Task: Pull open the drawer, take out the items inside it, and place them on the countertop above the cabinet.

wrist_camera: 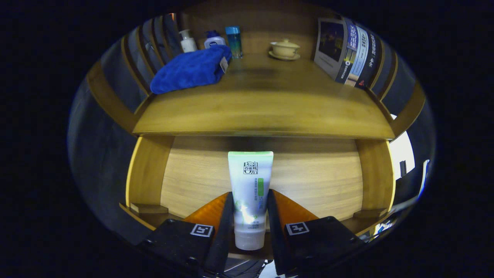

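- While both fingers press its lower sides, the gripper [250, 216] holds a white-and-green tube [250, 193] upright, cap down, over the open drawer [308, 181].
- Beyond them, the wooden countertop [266, 104] carries a blue towel [191, 69], bottles [212, 38], a lidded cup [285, 48] and leaning magazines [349, 52].

The gripper view looks forward along the gripper [250, 216] from close in front of the cabinet, level just under its countertop [266, 108]
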